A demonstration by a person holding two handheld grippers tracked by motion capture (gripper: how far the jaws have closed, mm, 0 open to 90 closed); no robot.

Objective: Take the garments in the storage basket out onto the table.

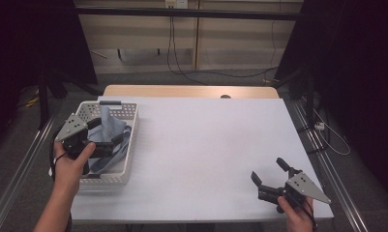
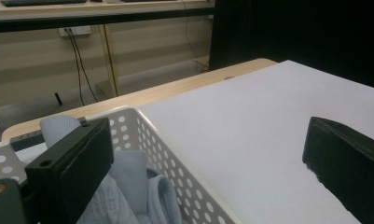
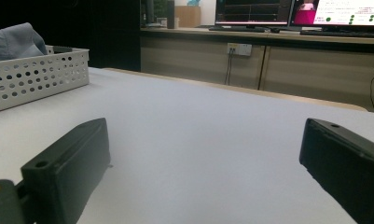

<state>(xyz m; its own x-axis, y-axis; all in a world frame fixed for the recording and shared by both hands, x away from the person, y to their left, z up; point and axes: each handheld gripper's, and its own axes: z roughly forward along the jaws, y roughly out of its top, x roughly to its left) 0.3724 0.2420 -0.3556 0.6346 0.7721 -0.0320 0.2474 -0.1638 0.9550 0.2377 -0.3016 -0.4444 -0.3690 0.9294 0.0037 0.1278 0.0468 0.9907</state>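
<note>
A white perforated basket [image 1: 129, 126] stands on the left side of the white table top [image 1: 211, 145] and holds a bunched blue-grey cloth [image 1: 108, 126]. My left gripper [image 1: 106, 131] hovers open over the basket's right half, with nothing between its jaws. In the left gripper view the left gripper [image 2: 203, 140] has one jaw above the cloth [image 2: 128, 177] and the other past the basket rim [image 2: 166, 135], over the table. My right gripper [image 1: 267, 169] is open and empty near the table's front right corner. In the right gripper view the right gripper [image 3: 203, 140] points across the table toward the basket [image 3: 35, 79] and cloth [image 3: 12, 42].
A strip of bare wood [image 1: 191, 91] shows at the table's far edge. Metal rails [image 1: 322, 159] run along both sides of the table. Cables [image 1: 182, 67] trail on the floor behind. Monitors [image 3: 296, 11] sit on a far desk.
</note>
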